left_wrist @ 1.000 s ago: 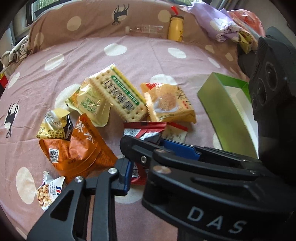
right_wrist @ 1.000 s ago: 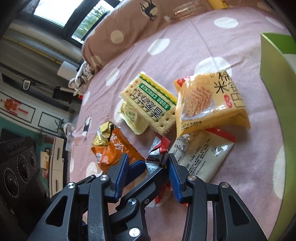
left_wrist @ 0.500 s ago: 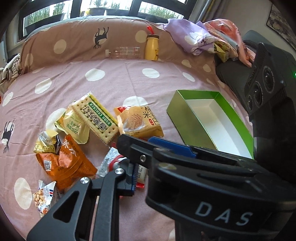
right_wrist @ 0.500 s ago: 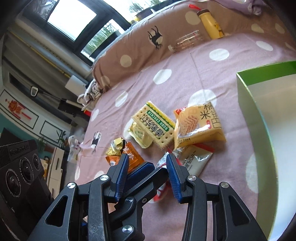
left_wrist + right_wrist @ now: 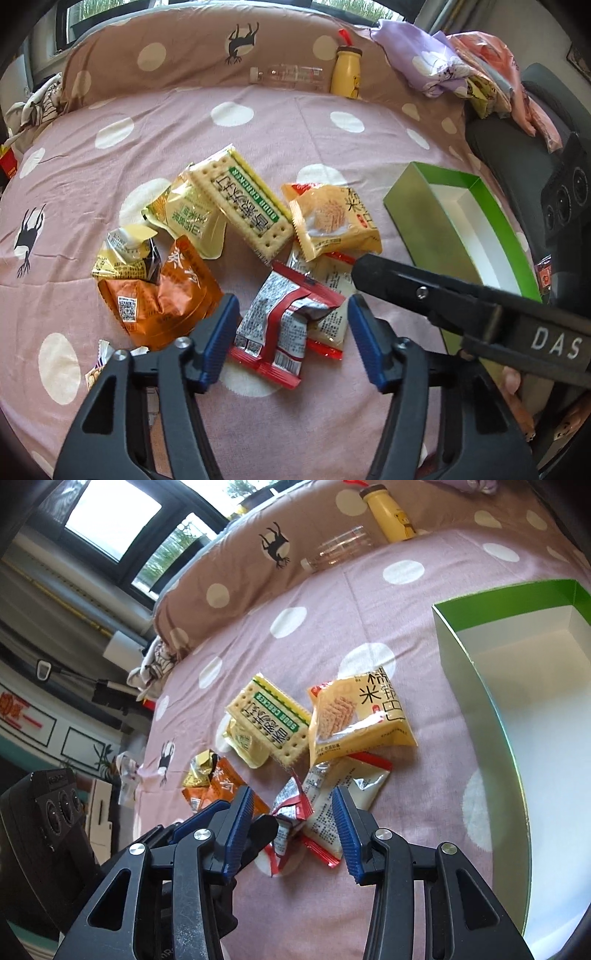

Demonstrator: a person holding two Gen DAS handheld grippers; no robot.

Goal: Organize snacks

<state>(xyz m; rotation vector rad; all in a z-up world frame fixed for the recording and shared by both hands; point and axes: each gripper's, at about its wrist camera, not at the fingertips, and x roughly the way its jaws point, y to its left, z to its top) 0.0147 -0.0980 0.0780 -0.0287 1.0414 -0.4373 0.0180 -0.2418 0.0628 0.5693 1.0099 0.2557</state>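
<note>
Several snack packets lie on a pink dotted bedsheet: a red-and-silver packet (image 5: 280, 325), a soda cracker pack (image 5: 242, 206), a yellow rice cracker bag (image 5: 332, 221), an orange bag (image 5: 159, 299). My left gripper (image 5: 291, 343) is open, its blue pads either side of the red-and-silver packet, just above it. My right gripper (image 5: 291, 830) is open and empty above the same packet (image 5: 290, 812). The right gripper's arm (image 5: 461, 295) crosses the left wrist view. The open green box (image 5: 517, 686) lies at the right, empty.
A yellow bottle (image 5: 345, 72) and a clear bottle (image 5: 288, 75) lie against the brown dotted pillow at the back. Purple and pink cloths (image 5: 436, 70) are heaped at the back right. A peanut packet (image 5: 98, 365) lies at the left, partly hidden.
Both grippers have pulled back and up from the pile. The left gripper's jaws have opened wide. The red-and-silver packet now lies between them on the sheet.
</note>
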